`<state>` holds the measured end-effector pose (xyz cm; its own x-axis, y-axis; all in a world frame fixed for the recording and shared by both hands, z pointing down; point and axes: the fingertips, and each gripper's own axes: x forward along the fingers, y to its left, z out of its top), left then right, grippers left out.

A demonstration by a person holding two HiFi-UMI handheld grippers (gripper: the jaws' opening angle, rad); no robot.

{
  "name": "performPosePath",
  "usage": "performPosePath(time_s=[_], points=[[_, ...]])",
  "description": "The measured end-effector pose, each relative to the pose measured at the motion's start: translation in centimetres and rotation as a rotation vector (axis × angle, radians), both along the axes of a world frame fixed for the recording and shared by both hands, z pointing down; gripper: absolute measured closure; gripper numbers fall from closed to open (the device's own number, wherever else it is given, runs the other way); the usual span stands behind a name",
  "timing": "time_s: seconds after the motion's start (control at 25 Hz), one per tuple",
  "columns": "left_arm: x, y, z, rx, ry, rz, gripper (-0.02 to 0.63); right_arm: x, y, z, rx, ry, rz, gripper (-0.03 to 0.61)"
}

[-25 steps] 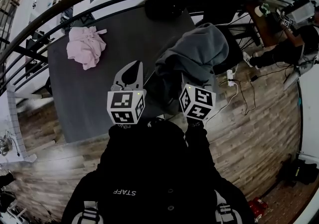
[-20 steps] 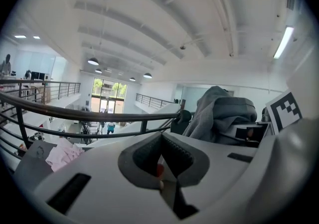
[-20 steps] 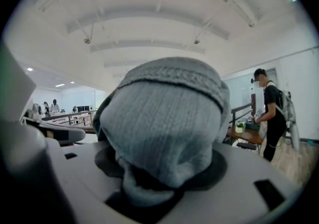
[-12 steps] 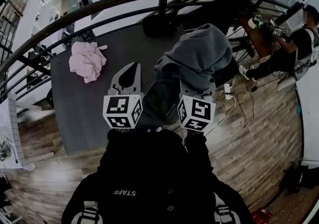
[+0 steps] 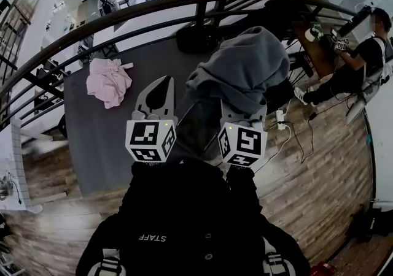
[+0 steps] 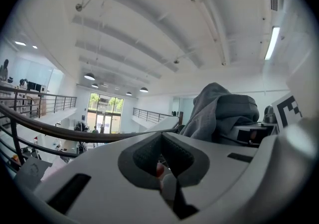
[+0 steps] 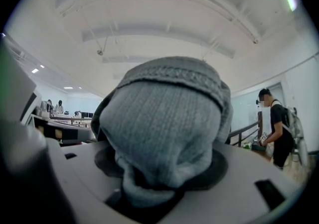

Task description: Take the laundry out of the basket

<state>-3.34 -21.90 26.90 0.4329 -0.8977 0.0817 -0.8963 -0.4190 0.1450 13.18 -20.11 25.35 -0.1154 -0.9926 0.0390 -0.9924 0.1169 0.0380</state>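
A bulky grey knitted garment [image 5: 241, 66] hangs in the air over the right edge of the dark table [image 5: 104, 140]. My right gripper [image 5: 243, 108] is shut on it, and the cloth bunches between and over the jaws [image 7: 164, 168], filling the right gripper view as a grey mound [image 7: 167, 118]. My left gripper [image 5: 163, 81] is beside it on the left, apart from the cloth, shut with nothing in it [image 6: 160, 141]. The grey garment [image 6: 219, 113] shows to its right in the left gripper view. A pink garment [image 5: 108, 81] lies crumpled on the table's far left. I cannot make out the basket.
A curved black railing [image 5: 184, 0] runs behind the table. A black bag [image 5: 198, 37] sits at the table's far edge. Cables and a power strip [image 5: 284, 122] lie on the wooden floor at right. A person [image 5: 362, 57] sits at a desk at far right.
Both grippers have risen, and the grey garment has gone up with the right one. The left gripper stays shut and empty.
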Motion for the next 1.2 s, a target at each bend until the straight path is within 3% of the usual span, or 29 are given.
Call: performPosePath(time_s=[1.2], points=[[-0.6, -0.1, 0.5, -0.001, -0.012, -0.018, 0.612, -1.3, -0.2, -0.2, 0.033, 0.029, -0.035, 0.278]])
